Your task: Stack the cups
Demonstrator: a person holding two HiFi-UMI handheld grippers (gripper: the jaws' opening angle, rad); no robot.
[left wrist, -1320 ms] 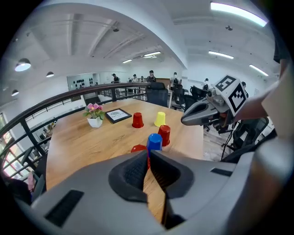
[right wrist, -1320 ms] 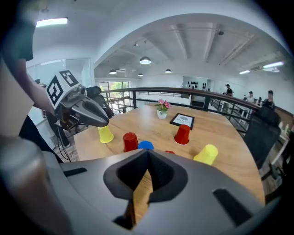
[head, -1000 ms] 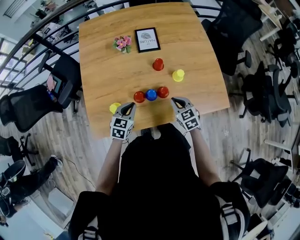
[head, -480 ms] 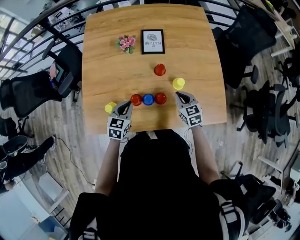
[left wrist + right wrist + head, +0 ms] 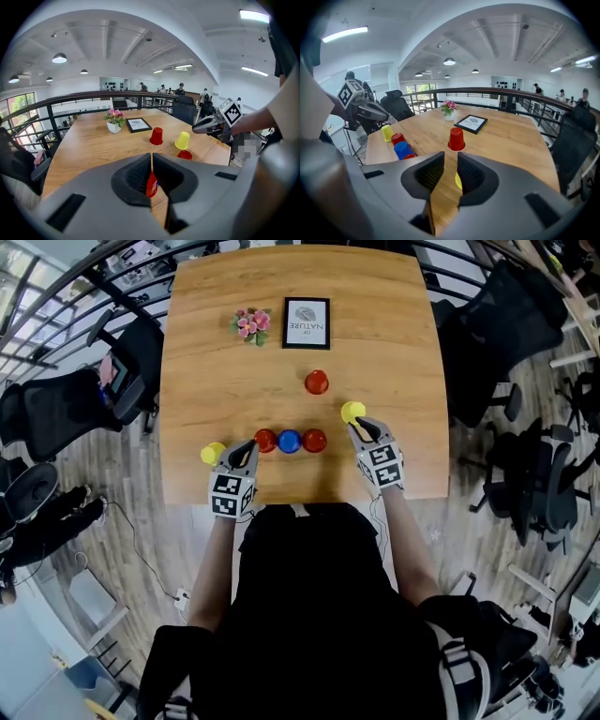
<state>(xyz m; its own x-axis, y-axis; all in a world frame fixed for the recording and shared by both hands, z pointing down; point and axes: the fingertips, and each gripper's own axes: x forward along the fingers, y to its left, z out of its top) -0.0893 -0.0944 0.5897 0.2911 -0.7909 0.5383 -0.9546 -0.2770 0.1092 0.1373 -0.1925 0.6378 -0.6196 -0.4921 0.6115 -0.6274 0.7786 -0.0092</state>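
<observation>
Right gripper point(image 5: 358, 426), opening and empty, is hovering beside a light, likely flimsy yellow cup point(image 5: 352, 412); gentle sidewall pinch suits. Left gripper point(image 5: 246, 447) clenched, empty.

Wooden table point(image 5: 216, 381), flower pot point(image 5: 248, 324) at 11 o'clock beside a framed print point(image 5: 306, 322) at 12, lone red cup point(image 5: 317, 382) near centre, yellow cup point(image 5: 352, 412) at 4 o'clock, close-set row at 6 o'clock of left red cup point(image 5: 265, 440), blue cup point(image 5: 289, 441), right red cup point(image 5: 314, 440), second yellow cup point(image 5: 213, 453) at 8 o'clock
</observation>
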